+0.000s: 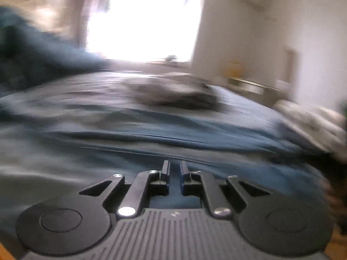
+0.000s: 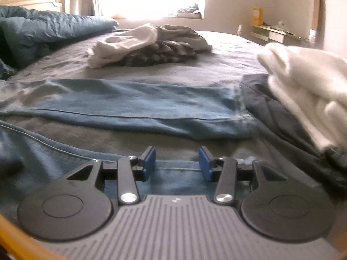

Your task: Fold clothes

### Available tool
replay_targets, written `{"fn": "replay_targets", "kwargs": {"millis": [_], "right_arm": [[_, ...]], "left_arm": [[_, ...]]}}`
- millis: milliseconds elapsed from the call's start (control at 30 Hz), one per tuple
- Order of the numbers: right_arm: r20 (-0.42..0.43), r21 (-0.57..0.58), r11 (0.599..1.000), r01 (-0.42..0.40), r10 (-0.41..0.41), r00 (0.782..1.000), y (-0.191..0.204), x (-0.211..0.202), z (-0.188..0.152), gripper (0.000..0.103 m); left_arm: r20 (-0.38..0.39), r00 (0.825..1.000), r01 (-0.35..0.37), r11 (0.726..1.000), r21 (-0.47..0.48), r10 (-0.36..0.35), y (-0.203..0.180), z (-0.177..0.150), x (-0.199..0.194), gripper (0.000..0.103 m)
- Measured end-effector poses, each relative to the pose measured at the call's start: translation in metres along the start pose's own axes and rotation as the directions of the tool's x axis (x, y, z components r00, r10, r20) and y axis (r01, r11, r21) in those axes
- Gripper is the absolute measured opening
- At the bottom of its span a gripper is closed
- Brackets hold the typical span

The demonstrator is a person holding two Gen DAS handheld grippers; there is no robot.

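Both low over jeans (image 2: 134, 106) on bed (image 2: 216, 54) — left gripper (image 1: 174, 169) nearly closed, nothing pinched; right gripper (image 2: 177, 160) wide apart.

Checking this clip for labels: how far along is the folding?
Early. Done: the jeans lie spread flat on the bed. In hand: the right gripper is open, low over the near leg hem, gripping nothing; the left gripper is nearly closed over blue cloth, grip unclear through blur. Left: the jeans show no fold yet, and a pile of rumpled clothes waits behind; white and dark clothes sit at right.
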State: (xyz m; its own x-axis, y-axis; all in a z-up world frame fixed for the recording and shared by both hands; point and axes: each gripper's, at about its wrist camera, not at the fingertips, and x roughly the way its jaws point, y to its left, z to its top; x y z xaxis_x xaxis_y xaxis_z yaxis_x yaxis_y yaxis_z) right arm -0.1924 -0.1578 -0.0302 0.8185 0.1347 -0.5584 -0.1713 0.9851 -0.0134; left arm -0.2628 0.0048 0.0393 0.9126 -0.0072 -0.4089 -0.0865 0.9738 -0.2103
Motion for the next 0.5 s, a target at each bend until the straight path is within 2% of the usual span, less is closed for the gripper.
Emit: {"fn": "replay_targets", "kwargs": {"millis": [33, 67, 133, 167, 200, 267, 300, 367, 433, 500], "right_arm": [[0.001, -0.006, 1.0, -0.014, 0.014, 1.0, 0.004, 0.001, 0.001, 0.043], [-0.001, -0.013, 1.0, -0.023, 0.023, 1.0, 0.007, 0.003, 0.001, 0.043], [-0.007, -0.03, 0.999, -0.022, 0.022, 1.0, 0.013, 0.006, 0.002, 0.043], [-0.005, -0.036, 0.999, -0.015, 0.014, 1.0, 0.014, 0.004, 0.003, 0.043], [-0.001, -0.04, 0.999, -0.004, 0.004, 1.0, 0.014, 0.002, 0.003, 0.043], [0.018, -0.042, 0.999, 0.021, -0.02, 1.0, 0.007, -0.009, 0.003, 0.043], [0.026, -0.037, 0.999, 0.034, -0.033, 0.999, 0.002, -0.015, 0.003, 0.043], [0.032, -0.012, 0.997, 0.071, -0.071, 0.997, -0.013, -0.027, 0.0, 0.044], [0.033, 0.017, 0.993, 0.117, -0.118, 0.992, -0.03, -0.038, -0.004, 0.044], [0.033, 0.046, 0.985, 0.166, -0.167, 0.985, -0.047, -0.05, -0.009, 0.044]], "left_arm": [[-0.016, 1.0, -0.008, 0.999, -0.038, 0.008, 0.01, 0.001, 0.007, 0.008], [-0.038, 0.999, 0.013, 0.999, -0.045, -0.015, 0.01, 0.0, 0.015, 0.008], [-0.078, 0.991, 0.104, 0.994, -0.034, -0.106, -0.01, -0.01, 0.032, 0.008], [-0.093, 0.982, 0.164, 0.986, -0.031, -0.166, -0.026, -0.017, 0.042, 0.009], [-0.101, 0.972, 0.212, 0.977, -0.009, -0.212, -0.044, -0.024, 0.047, 0.009], [-0.112, 0.956, 0.283, 0.954, 0.099, -0.272, -0.085, -0.033, 0.051, 0.009], [-0.125, 0.94, 0.332, 0.934, 0.132, -0.317, -0.103, -0.035, 0.054, 0.009], [-0.164, 0.899, 0.432, 0.887, 0.166, -0.407, -0.137, -0.038, 0.065, 0.009], [-0.179, 0.881, 0.469, 0.858, 0.211, -0.438, -0.164, -0.045, 0.073, 0.009], [-0.194, 0.849, 0.526, 0.825, 0.209, -0.492, -0.185, -0.05, 0.08, 0.009]]}}
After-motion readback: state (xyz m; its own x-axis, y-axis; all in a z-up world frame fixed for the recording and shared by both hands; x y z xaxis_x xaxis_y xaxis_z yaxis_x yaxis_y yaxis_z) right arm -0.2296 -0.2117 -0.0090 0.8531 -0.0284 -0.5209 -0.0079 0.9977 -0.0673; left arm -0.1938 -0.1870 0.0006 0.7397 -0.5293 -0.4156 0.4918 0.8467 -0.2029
